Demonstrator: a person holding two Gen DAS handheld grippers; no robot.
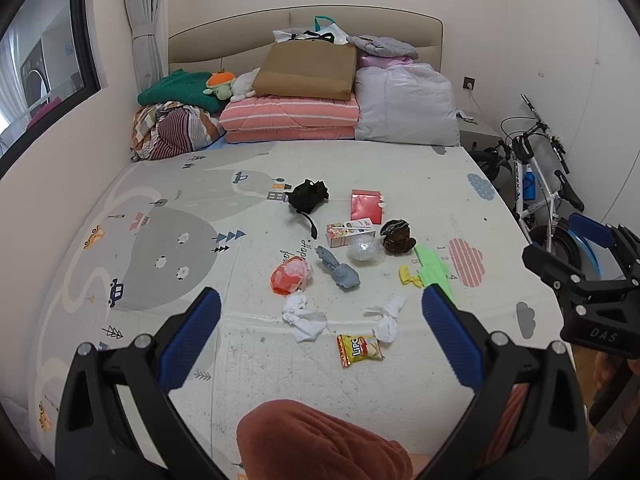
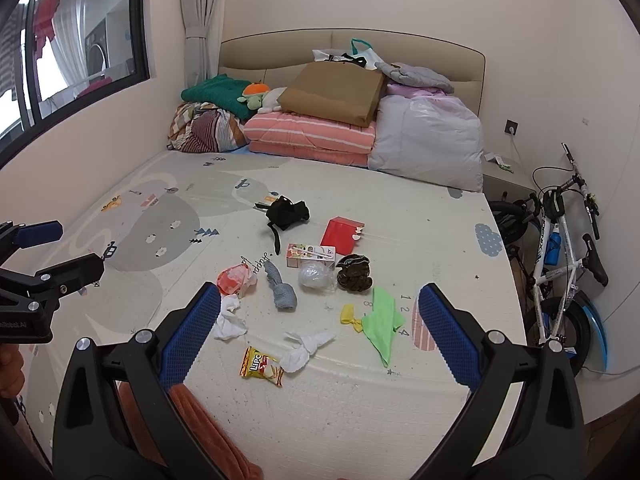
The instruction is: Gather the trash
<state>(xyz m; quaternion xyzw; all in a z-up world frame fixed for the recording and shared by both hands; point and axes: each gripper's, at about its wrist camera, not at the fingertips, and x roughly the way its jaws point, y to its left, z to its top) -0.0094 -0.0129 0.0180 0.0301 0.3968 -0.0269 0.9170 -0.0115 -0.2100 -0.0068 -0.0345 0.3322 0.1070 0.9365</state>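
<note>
We read "Lipo" on the yellow snack packet (image 1: 360, 350). The right gripper (image 1: 576, 256) body carries "DAS". The play mat (image 1: 400, 380) shows the numbers 1, 2, 4 and 8. The bike (image 2: 560, 256) frame reads "XINGDE", though we find this blurred.

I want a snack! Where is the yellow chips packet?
The yellow snack packet lies on the play mat, nearest the cameras of all the litter. It sits beside a knotted white tissue, between the open fingers of both grippers in each wrist view.

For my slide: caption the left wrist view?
Open left gripper above crumpled white tissues and yellow snack packet on bed.
</note>
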